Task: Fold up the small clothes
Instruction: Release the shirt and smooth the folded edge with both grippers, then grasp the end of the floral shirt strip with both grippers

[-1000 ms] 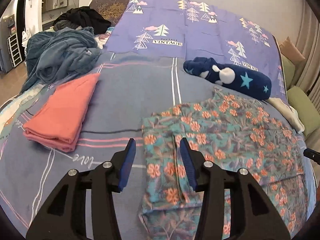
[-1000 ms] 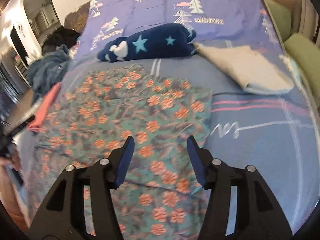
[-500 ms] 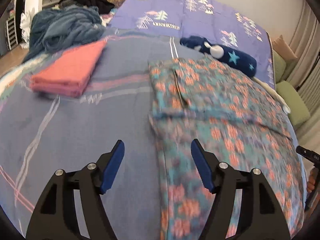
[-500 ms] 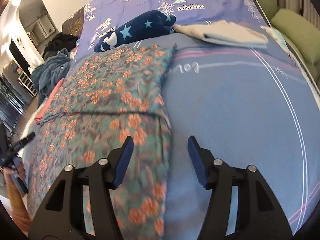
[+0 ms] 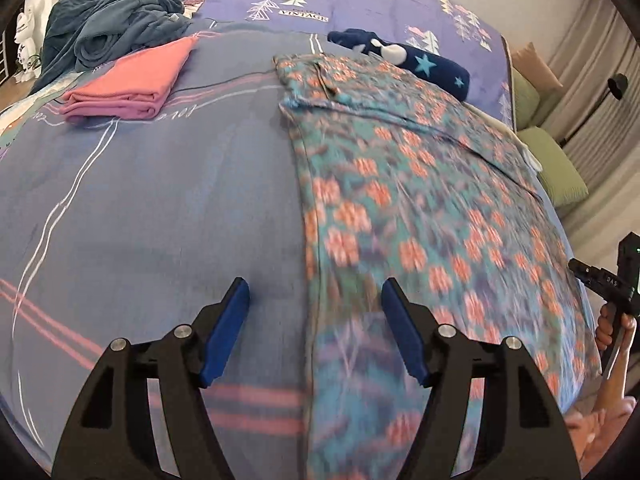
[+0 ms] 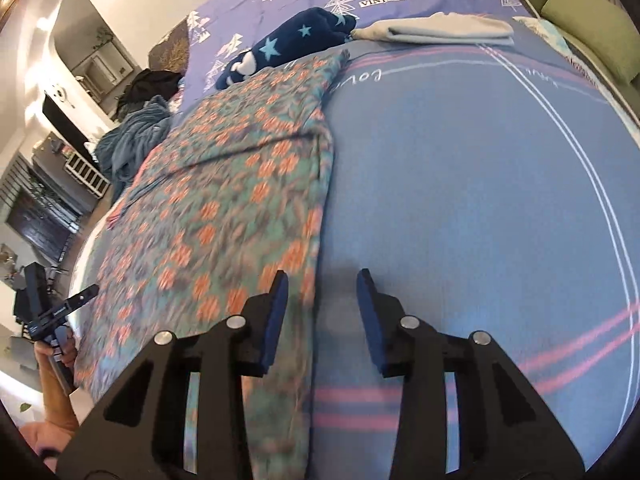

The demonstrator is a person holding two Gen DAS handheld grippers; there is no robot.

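Note:
A teal garment with orange flowers [image 5: 420,200] lies spread flat on the blue bedspread [image 5: 160,200]; it also shows in the right wrist view [image 6: 224,208]. My left gripper [image 5: 315,320] is open and empty, low over the garment's near left edge. My right gripper [image 6: 322,308] is open and empty, low over the garment's near right edge, one finger [image 6: 276,312] above the cloth and one over bare bedspread. The other gripper's body shows at the edge of each view.
A folded pink garment [image 5: 128,84] and a heap of dark blue blankets [image 5: 116,24] lie at the left. A navy star-print roll [image 5: 408,60] and a folded cream garment [image 6: 440,30] lie beyond the floral garment. Green cushions [image 5: 556,168] line the right side.
Both grippers have drawn back from the garment's far part toward its near corners and dropped lower. The left jaws have opened wider. The garment has not moved.

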